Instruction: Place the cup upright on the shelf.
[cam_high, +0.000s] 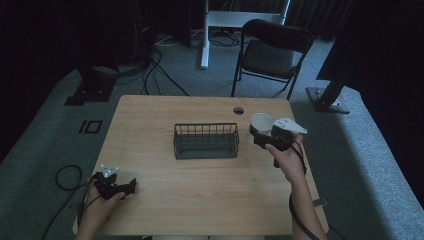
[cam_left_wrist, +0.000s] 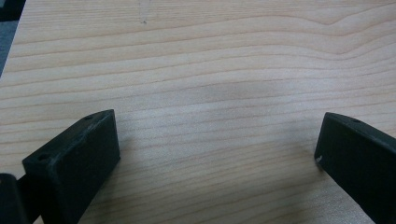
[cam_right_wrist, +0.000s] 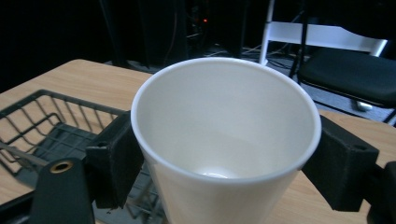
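A white paper cup (cam_high: 260, 123) is held upright just right of the dark wire basket (cam_high: 205, 141), with my right gripper (cam_high: 264, 135) shut on it. In the right gripper view the empty cup (cam_right_wrist: 224, 140) sits between both black jaws, and the basket (cam_right_wrist: 42, 126) lies to the left. My left gripper (cam_high: 131, 186) rests low at the table's near left, pointing right. Its two jaws stand wide apart in the left gripper view, with bare wood between them, so the left gripper (cam_left_wrist: 217, 149) is open.
The light wooden table (cam_high: 150, 120) has a round cable hole (cam_high: 238, 110) near its far edge. A black folding chair (cam_high: 272, 52) stands beyond the table. Cables lie on the grey floor (cam_high: 65, 175) at the left.
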